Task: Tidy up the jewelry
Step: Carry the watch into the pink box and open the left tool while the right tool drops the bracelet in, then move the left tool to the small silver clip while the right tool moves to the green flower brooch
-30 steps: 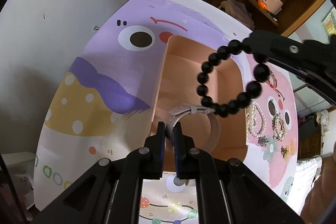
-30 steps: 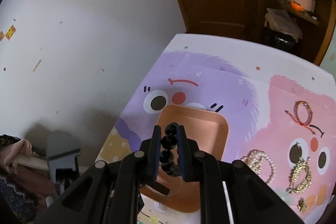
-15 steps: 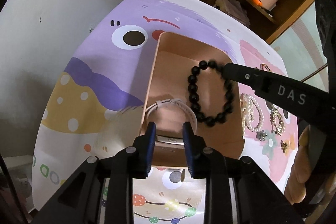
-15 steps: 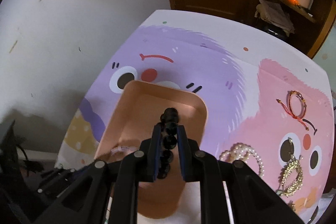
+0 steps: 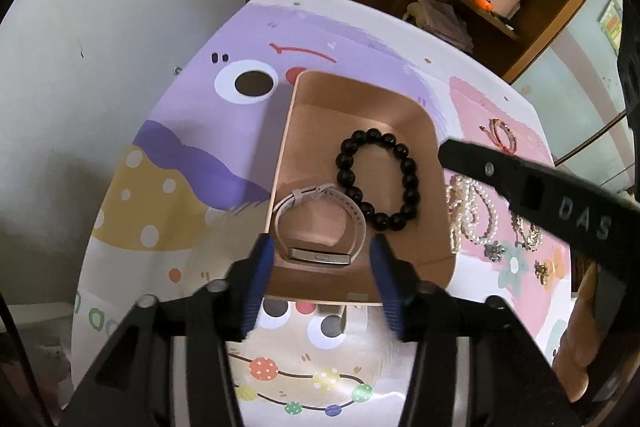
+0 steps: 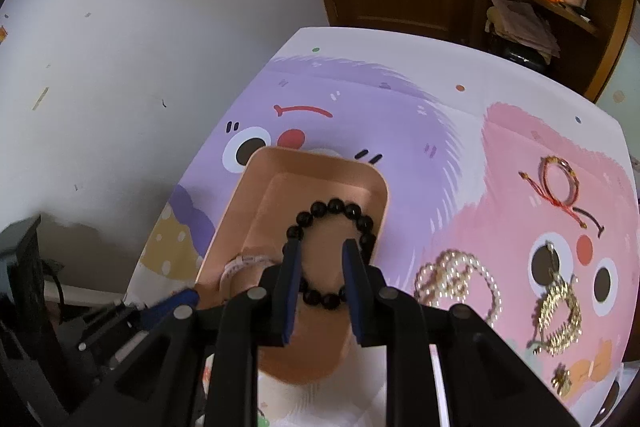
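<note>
- Peach-coloured tray [image 5: 424, 227] sits on the cartoon-printed mat [image 5: 192, 131], holding a black bead bracelet [image 5: 378, 179] and a pale strap watch [image 5: 320, 227] lying just beside each other.
- Left gripper [image 5: 322, 255] hovers over the tray's near end, jaws wide apart around the watch, gripping nothing.
- Right gripper [image 6: 322, 255] hangs above the bracelet, jaws parted and empty.
- Pearl strand [image 6: 456, 283], gold chain [image 6: 560, 311] and red cord bracelet [image 6: 560, 179] lie on the mat's pink side, outside the tray.

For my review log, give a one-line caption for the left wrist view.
Open left tool above a peach tray holding a black bead bracelet and a pale pink watch.
</note>
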